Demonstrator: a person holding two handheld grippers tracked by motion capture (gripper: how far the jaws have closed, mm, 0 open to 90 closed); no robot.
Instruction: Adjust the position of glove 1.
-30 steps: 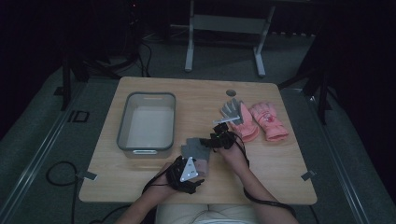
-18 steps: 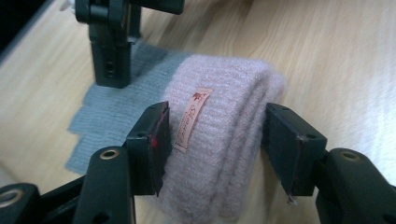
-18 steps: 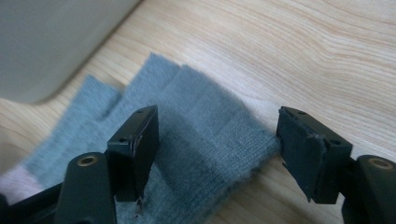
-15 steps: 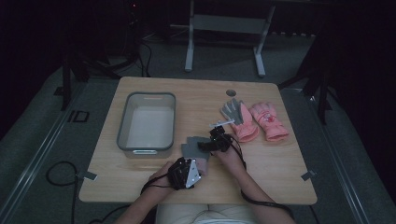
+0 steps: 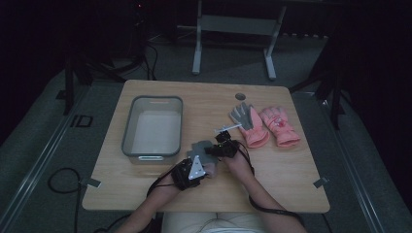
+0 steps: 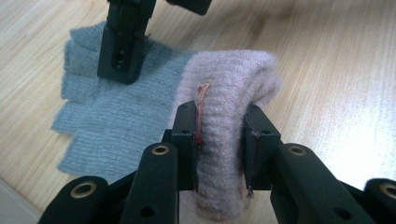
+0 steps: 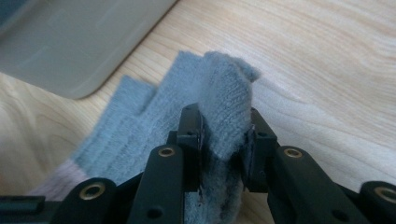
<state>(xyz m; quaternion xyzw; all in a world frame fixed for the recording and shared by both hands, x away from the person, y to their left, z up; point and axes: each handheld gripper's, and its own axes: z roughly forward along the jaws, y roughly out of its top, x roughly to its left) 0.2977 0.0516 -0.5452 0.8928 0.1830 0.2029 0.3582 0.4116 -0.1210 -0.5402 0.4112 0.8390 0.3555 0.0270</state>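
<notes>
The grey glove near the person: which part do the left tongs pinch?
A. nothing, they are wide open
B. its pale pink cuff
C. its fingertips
B: in the left gripper view the left tongs squeeze the pale pink cuff of the grey glove, while the right tongs pinch its finger end.

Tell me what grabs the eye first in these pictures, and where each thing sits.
At the table's near edge both tools are pinching one knitted glove: the left tool has just closed on its pinkish cuff, and the right tool has just closed on a blue-grey finger tip. To the right lies a pair of pink gloves, and to the left sits a grey bin.
</notes>
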